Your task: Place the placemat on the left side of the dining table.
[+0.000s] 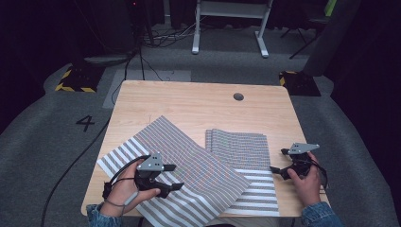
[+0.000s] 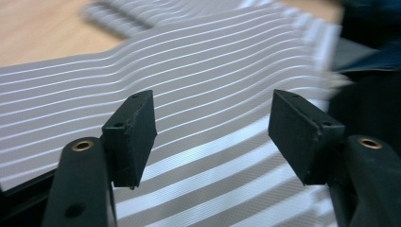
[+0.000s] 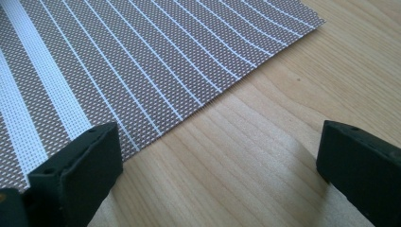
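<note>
Two striped woven placemats lie on the wooden table (image 1: 198, 101). The upper placemat (image 1: 189, 161) lies turned at an angle, its right corner overlapping the lower placemat (image 1: 248, 149), which lies square to the table. My left gripper (image 1: 174, 176) hovers open over the angled mat's near left part; its jaws stand wide apart above the stripes (image 2: 213, 109). My right gripper (image 1: 279, 161) is open beside the lower mat's right edge (image 3: 156, 71), over bare wood (image 3: 265, 142). Nothing is between either pair of jaws.
A round cable hole (image 1: 238, 97) sits near the table's far edge. Beyond the table, on the grey floor, stand a white desk frame (image 1: 231, 23), cables (image 1: 161, 35) and yellow-black taped blocks (image 1: 75, 78). The far half of the table is bare wood.
</note>
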